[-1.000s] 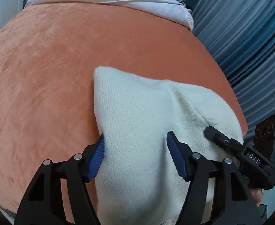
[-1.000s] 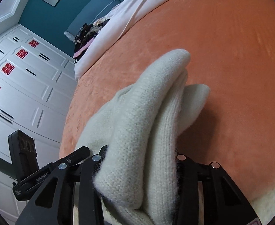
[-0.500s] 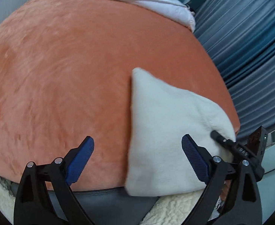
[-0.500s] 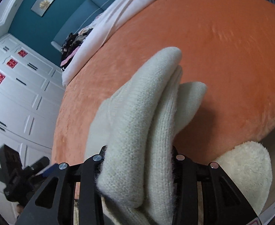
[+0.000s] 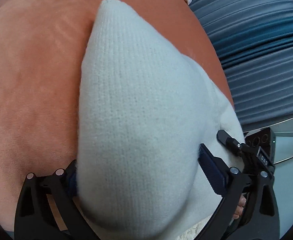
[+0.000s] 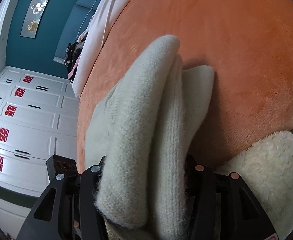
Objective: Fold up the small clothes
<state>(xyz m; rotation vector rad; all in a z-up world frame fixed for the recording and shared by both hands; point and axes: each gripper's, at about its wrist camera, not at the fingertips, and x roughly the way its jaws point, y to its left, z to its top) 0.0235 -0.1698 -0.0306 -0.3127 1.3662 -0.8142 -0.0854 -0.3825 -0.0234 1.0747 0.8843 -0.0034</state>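
A cream knitted garment (image 5: pixel 138 108) lies folded in thick layers on the orange bedspread (image 5: pixel 32 76). My left gripper (image 5: pixel 138 170) has its jaws wide around a bulging fold of it; the blue pad (image 5: pixel 210 166) on the right touches the knit, the left pad is mostly hidden. My right gripper (image 6: pixel 144 178) is shut on a thick bundle of the same garment (image 6: pixel 146 120), its layers standing up between the fingers. The right gripper's body shows in the left wrist view (image 5: pixel 246 152).
The orange bedspread (image 6: pixel 236 60) fills most of both views. A fluffy cream rug (image 6: pixel 270 172) lies below the bed edge. Blue curtains (image 5: pixel 256 40) hang at the right. White wardrobe doors (image 6: pixel 26 120) stand at the left. Pale bedding (image 6: pixel 102 24) lies at the far end.
My left gripper, open and back from the garment half a second ago, has moved in onto the fold and narrowed around it. My right gripper keeps its hold.
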